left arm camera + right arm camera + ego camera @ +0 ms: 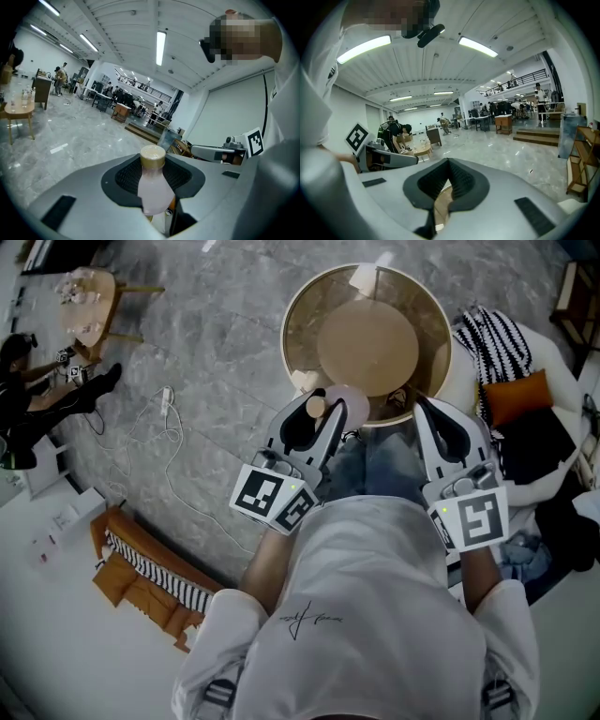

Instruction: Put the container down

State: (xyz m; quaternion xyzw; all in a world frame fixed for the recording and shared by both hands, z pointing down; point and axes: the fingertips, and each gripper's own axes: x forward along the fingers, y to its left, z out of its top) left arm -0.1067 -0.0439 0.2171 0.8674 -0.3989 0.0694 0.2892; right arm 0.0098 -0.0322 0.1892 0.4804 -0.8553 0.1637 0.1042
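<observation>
Hold: left gripper (153, 174) jaws pinch the container, a pale pink plastic bottle with tan cap (152, 190), cap poking up past the pads | Right gripper (443, 187): jaws pressed together, nothing between | Target: round wooden table (367, 348), just ahead of both jaw tips | Advice: lower it upright until the base seats, then spread the jaws.

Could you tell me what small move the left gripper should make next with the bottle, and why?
Probably ease the left gripper forward and down onto the round table. Its jaws are clamped on the bottle, which appears to be held above the table's near edge and not resting on anything. The right gripper is shut and empty, so it need not help.
</observation>
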